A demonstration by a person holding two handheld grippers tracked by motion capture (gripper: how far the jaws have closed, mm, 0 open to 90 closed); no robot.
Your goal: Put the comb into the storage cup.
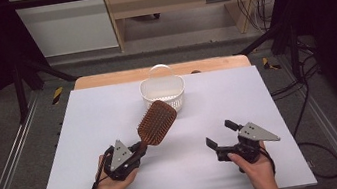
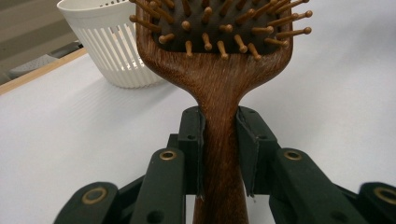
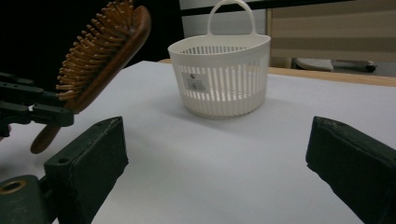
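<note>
Wooden hairbrush clenched by its handle in the left tool, lifted off the white surface, head cut off in the left gripper view. Right tool gapes wide, nothing between. Far centre, white slotted basket, inside hidden.

Camera layout: three views I work from.

High view: fixed above my near edge, facing forward and down, taking in the whole tabletop from afar. Left gripper view: I look along its fingers, very close to the hairbrush, low over the surface, basket behind. Right gripper view: low, near table level, facing the far edge between its fingers. All three share the basket and hairbrush; the right also catches the left gripper.
</note>
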